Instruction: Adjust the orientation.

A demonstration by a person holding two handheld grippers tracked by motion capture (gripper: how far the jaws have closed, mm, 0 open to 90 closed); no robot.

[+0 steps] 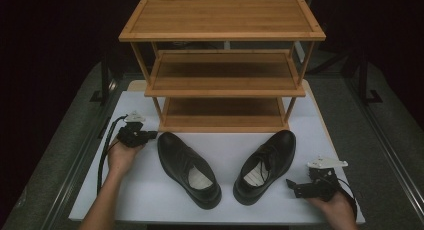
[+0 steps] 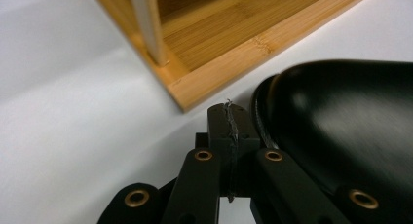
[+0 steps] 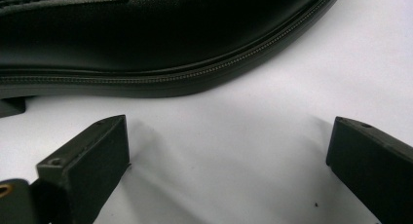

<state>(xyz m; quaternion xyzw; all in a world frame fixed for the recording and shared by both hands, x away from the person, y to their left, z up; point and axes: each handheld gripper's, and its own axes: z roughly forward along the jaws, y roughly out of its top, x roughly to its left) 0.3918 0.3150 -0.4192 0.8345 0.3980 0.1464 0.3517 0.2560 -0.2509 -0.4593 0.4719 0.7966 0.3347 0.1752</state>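
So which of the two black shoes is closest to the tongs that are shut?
The black leather shoe on the left. The shut left tongs sit right beside its heel, while the other black leather shoe lies by the open right tongs.

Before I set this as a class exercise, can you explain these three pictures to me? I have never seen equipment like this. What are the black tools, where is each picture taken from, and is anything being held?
A person sits at a white table and holds a hand tool with two black jaws in each hand. The high view looks down from above: the left gripper is at the left, the right gripper at the right. The other two pictures come from small cameras riding on those tools, looking along their jaws.

On the table stand a three-tier wooden shelf rack and, in front of it, two black leather shoes. The left shoe lies close beside the left gripper, whose jaws are shut with nothing between them. The right gripper has its jaws wide open, facing the side of the right shoe, without touching it. Nothing is held.
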